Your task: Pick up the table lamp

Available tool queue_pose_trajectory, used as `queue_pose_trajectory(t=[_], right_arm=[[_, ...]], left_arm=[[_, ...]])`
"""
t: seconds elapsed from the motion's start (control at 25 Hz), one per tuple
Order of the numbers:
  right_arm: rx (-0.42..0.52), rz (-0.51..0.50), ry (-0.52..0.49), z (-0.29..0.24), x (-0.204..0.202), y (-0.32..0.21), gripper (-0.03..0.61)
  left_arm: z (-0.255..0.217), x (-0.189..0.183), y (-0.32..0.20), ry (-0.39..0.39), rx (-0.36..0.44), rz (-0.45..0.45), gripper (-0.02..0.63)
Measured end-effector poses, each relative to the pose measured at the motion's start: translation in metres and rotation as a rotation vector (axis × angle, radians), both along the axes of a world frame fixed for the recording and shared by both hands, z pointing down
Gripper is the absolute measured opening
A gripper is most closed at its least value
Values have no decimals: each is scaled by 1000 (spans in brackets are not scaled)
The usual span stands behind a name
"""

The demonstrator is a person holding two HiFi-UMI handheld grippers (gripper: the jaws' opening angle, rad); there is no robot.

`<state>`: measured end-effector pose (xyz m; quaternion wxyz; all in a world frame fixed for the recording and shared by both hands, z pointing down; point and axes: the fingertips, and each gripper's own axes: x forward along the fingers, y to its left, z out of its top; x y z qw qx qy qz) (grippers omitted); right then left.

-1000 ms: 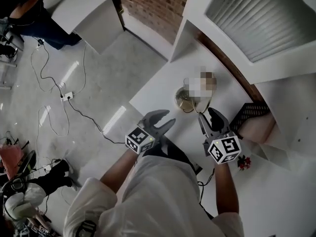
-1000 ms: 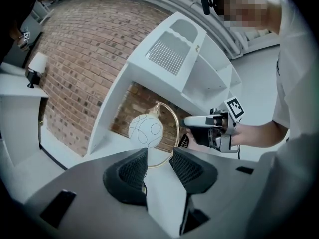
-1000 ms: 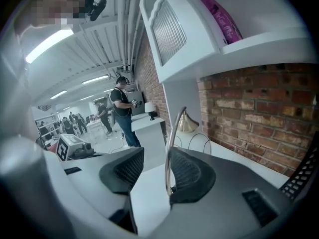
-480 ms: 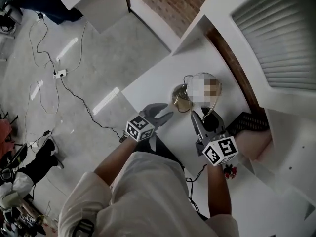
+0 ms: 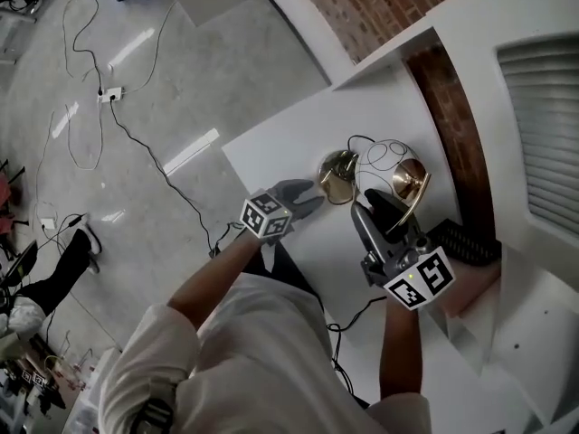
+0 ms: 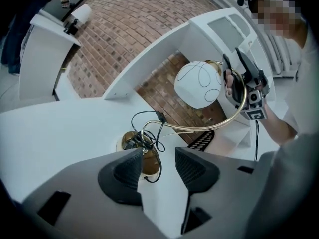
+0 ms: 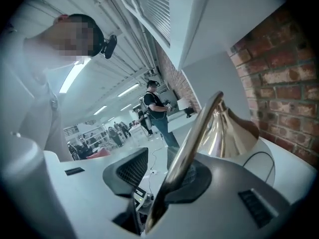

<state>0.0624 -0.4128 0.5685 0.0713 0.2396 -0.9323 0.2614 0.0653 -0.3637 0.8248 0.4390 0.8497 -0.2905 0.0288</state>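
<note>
The table lamp stands on the white tabletop [image 5: 280, 152]: a brass base [image 5: 336, 175], a curved brass arm [image 6: 219, 125] and a white globe shade [image 5: 384, 163] with thin black lines. My right gripper [image 5: 373, 212] reaches up beside the globe. Its jaws have just been closing and the brass arm [image 7: 192, 143] runs between them, against the right pad; the left pad [image 7: 130, 169] stands apart from it. My left gripper [image 5: 306, 194] is low at the base [image 6: 147, 164], which lies just ahead of its tips. Its jaws have just been opening, with nothing between the pads.
The lamp's black cord [image 6: 149, 132] is bunched on the base. A black perforated basket [image 5: 466, 240] sits right of the lamp under a white shelf unit [image 5: 507, 25] on a brick wall [image 6: 119, 29]. The table's edge runs just left of the base. Cables and a power strip [image 5: 110, 93] lie on the floor.
My left gripper has come down and forward to the lamp's base. My right gripper has moved in beside the globe, its jaws now around the brass arm and narrower. The head view has swung.
</note>
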Motion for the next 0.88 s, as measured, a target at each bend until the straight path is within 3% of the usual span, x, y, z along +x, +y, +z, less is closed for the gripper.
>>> queue_pose_trajectory(t=[0.12, 0.24, 0.64, 0.88], right_arm=[[-19, -39, -45, -5, -6, -4, 99], [-58, -49, -126, -9, -5, -11, 13], [-71, -41, -209, -26, -7, -10, 11], [-57, -42, -199, -27, -10, -13, 11]], left_arm=[[13, 3, -5, 30, -45, -21, 216], [25, 8, -12, 55, -80, -37, 229], [42, 6, -6, 92, -172, -88, 299], [55, 7, 0, 123, -232, -125, 321]])
